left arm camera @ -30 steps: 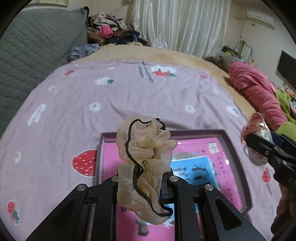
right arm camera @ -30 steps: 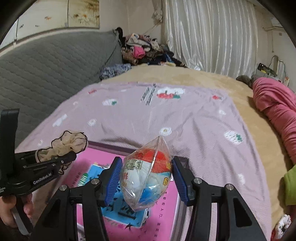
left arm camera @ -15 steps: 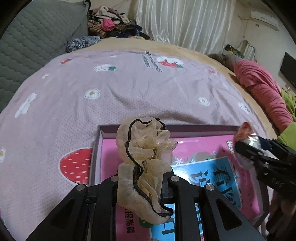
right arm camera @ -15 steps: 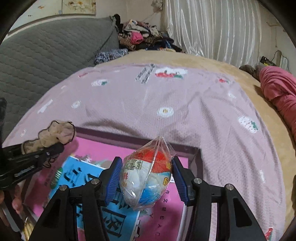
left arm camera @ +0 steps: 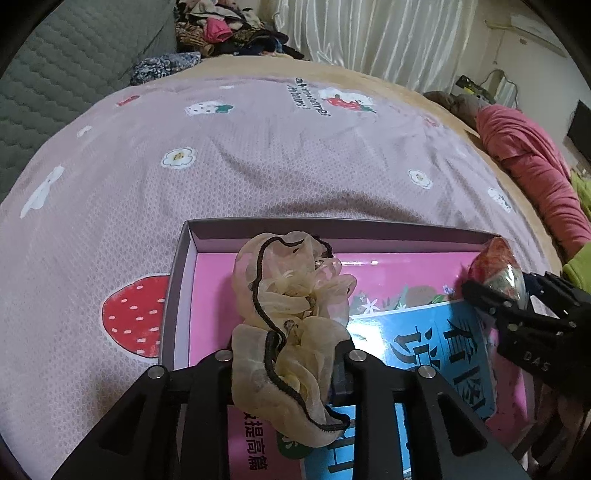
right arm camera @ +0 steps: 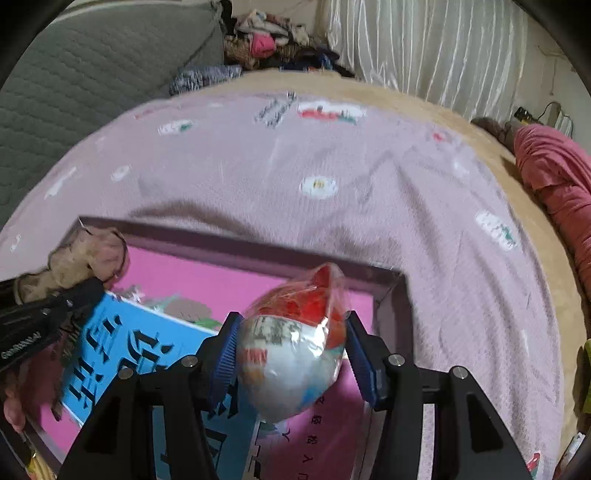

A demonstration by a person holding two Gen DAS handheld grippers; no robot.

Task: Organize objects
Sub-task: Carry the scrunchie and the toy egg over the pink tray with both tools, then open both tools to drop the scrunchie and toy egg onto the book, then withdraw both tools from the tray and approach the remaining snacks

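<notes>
A cream chiffon scrunchie [left arm camera: 291, 314] with black trim stands between the fingers of my left gripper [left arm camera: 290, 354]. The jaws are opening, and the fabric still touches both sides. It hangs over the left part of a shallow purple-rimmed box [left arm camera: 332, 225] that holds a pink and blue book [left arm camera: 424, 332]. My right gripper [right arm camera: 291, 332] is shut on a red and white ball in a clear plastic bag [right arm camera: 291, 354], low over the box's far right corner [right arm camera: 391, 284]. In the right wrist view the left gripper [right arm camera: 85, 291] and scrunchie [right arm camera: 85, 258] show at the left.
The box lies on a lilac bedspread [left arm camera: 258, 166] printed with strawberries. A grey quilted headboard [left arm camera: 74, 55] and a heap of clothes [left arm camera: 221, 29] lie beyond. A pink blanket [left arm camera: 532, 166] is bunched at the right. A person's hand [right arm camera: 14, 410] shows lower left.
Both grippers have sunk toward the box, which now looks larger and nearer. The left fingers stand slightly wider around the scrunchie. The bagged ball stays gripped.
</notes>
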